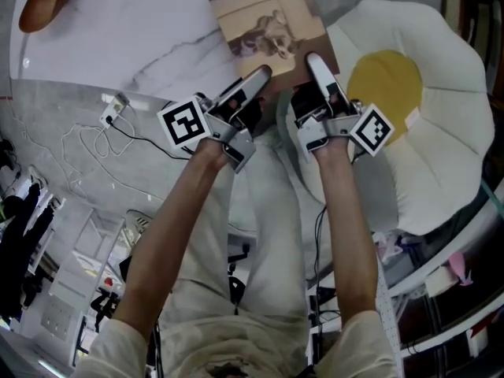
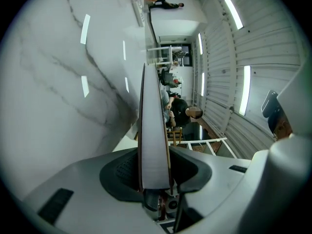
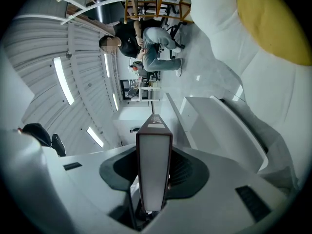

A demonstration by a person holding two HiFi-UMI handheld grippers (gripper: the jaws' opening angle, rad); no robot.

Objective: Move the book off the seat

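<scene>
A brown-covered book (image 1: 268, 26) is held by its near edge by both grippers, its far part over the corner of the white marble table (image 1: 118, 38). My left gripper (image 1: 258, 77) is shut on the near left corner and my right gripper (image 1: 316, 63) on the near right corner. In the left gripper view the book's page edge (image 2: 153, 130) stands between the jaws of the left gripper (image 2: 155, 177), with the marble top to its left. The right gripper view shows the book (image 3: 153, 165) clamped in the right gripper (image 3: 155, 179). The egg-shaped seat cushion (image 1: 425, 109) lies to the right, apart from the book.
A brown oblong object (image 1: 47, 2) rests at the table's far left. A power strip with white cables (image 1: 114, 109) lies on the floor below the table edge. The cushion's yellow centre (image 3: 278, 23) is close on the right. People (image 3: 141, 43) are far off in the room.
</scene>
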